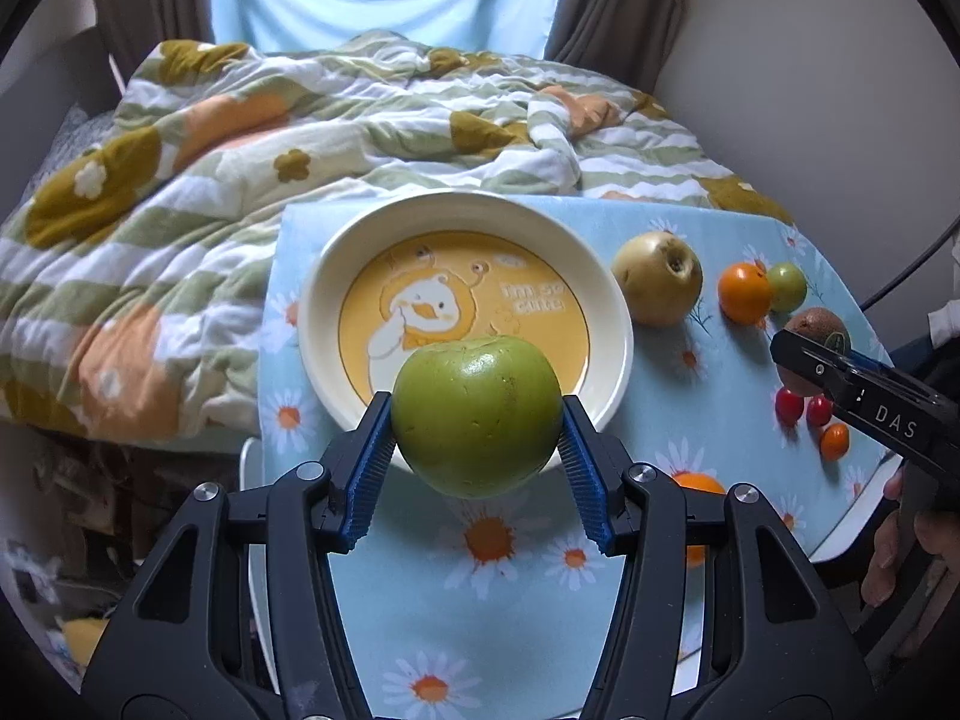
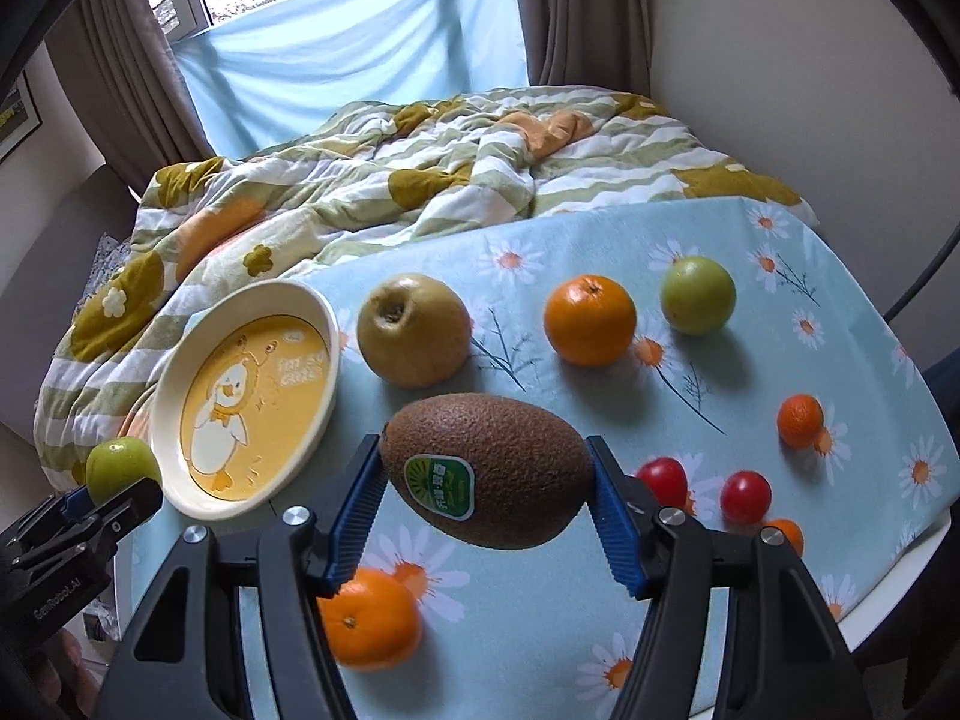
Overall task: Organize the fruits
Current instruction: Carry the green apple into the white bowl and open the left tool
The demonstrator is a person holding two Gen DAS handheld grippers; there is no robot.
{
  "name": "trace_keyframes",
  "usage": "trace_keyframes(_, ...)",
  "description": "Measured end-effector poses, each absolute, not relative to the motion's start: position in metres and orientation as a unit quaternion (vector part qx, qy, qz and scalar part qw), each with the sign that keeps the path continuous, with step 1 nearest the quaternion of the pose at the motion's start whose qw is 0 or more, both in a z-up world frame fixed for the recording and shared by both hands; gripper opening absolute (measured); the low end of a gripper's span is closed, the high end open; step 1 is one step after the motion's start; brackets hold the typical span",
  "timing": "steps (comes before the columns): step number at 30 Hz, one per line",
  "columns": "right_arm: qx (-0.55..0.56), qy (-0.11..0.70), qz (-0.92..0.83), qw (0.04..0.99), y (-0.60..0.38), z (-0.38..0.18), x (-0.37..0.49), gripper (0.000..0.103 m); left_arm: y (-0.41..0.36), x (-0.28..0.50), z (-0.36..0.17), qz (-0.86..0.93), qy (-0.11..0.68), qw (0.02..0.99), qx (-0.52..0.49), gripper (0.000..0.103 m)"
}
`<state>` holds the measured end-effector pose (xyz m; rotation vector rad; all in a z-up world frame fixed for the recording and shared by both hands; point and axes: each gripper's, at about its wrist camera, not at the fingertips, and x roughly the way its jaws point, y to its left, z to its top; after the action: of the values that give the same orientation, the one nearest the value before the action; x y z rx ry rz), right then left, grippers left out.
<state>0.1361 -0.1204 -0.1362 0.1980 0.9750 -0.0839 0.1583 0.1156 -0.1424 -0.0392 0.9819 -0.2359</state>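
We hold a round green apple (image 1: pixel 477 414) over the cream duck plate (image 1: pixel 618 324), left fingers (image 1: pixel 372 462) squeezing it; right fingers (image 2: pixel 354 516) squeeze a fuzzy brown kiwi (image 2: pixel 489 468). Next, lower gently.

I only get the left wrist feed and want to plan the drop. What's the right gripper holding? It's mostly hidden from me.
Observer: The right gripper is shut on a kiwi with a green sticker facing its camera.
Operator: Anything near the table's front edge I can't see?
Observer: A whole orange lies on the cloth just below the right gripper's left finger.
Operator: Is my green apple over the plate?
Observer: From the right view, the green apple in the left gripper sits at the plate's near left rim, not over its middle.
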Motion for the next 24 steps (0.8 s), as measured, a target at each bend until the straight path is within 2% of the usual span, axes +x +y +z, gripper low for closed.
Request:
trace_keyframes(7, 0.089, 0.462, -0.006, 0.882, -0.09, -0.128, 0.169, 0.061, 0.121, 0.202, -0.144, -0.123, 0.453, 0.883, 0.009, 0.06)
trace_keyframes(24, 0.083, 0.467, 0.024, 0.88, -0.042, -0.143, 0.232, 0.061, 0.114, 0.277, -0.185, -0.163, 0.449, 0.876, 0.071, 0.06)
